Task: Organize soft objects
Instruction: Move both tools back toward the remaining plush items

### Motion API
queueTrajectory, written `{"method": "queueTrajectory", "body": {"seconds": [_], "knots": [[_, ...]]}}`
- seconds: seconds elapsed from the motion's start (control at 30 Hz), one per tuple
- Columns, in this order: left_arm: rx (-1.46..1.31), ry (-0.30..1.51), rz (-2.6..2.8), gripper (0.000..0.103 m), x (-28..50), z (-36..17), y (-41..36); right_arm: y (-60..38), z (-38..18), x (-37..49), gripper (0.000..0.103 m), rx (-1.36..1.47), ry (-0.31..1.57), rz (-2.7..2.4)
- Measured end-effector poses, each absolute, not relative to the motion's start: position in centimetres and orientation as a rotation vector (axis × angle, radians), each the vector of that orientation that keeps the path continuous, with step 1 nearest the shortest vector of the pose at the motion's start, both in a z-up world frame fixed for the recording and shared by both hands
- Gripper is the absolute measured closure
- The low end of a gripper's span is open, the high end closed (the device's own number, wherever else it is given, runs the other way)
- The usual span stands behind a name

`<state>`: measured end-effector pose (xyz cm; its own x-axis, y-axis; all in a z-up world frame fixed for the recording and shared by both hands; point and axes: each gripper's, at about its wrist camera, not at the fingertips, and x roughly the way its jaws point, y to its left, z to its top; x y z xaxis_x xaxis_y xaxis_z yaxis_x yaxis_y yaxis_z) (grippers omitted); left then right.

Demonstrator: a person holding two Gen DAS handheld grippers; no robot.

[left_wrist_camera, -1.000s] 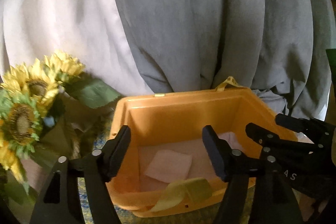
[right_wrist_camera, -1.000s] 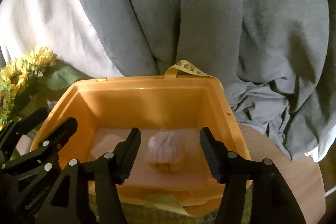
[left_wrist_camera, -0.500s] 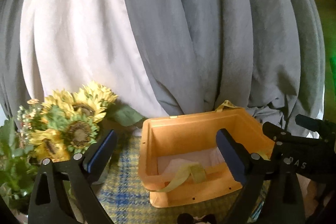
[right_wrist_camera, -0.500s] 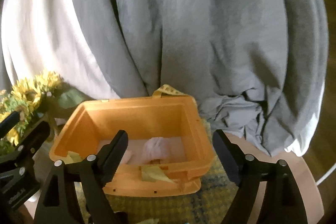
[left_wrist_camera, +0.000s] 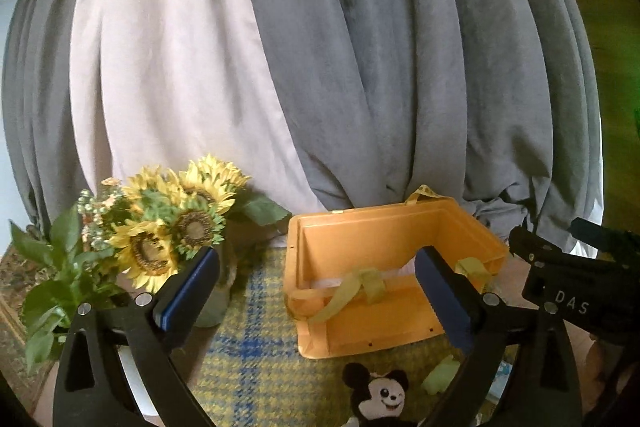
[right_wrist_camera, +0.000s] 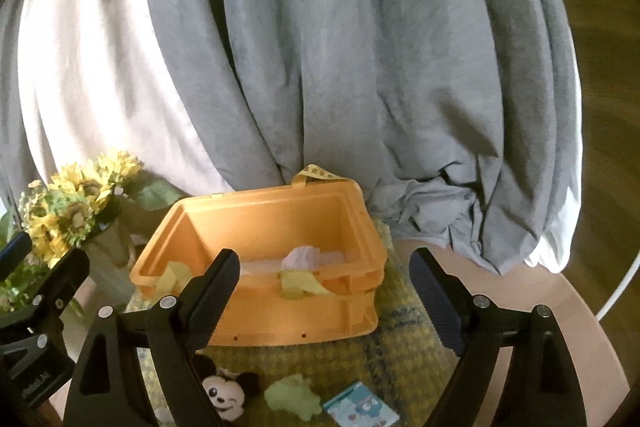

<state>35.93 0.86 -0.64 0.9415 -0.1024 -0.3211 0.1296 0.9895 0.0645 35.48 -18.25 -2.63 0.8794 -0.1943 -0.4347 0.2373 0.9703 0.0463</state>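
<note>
Meanwhile both black two-finger grippers, left [left_wrist_camera: 316,295] and right [right_wrist_camera: 324,291], gape empty before the orange plastic crate [right_wrist_camera: 260,227]. Judging loosely, a careless grab at the black-eared plush mouse toy [right_wrist_camera: 224,397] might snag the crate's yellow strap [right_wrist_camera: 298,283].

Light: dim, soft daylight through the pale curtain [left_wrist_camera: 168,75]
Shadows: deep in the grey folds
Edges: fisheye bending, dark corners
Blur: right view's right rim smeared
</note>
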Motion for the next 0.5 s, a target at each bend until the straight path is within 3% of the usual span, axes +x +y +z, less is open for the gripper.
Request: {"method": "queueTrajectory", "body": {"seconds": [0.5], "knots": [[0.131, 0.335, -0.070, 0.002, 29.7, -3.1, 0.7, -18.4, -5.2, 29.6, 0.015, 0.112, 0.455, -0.310]]}}
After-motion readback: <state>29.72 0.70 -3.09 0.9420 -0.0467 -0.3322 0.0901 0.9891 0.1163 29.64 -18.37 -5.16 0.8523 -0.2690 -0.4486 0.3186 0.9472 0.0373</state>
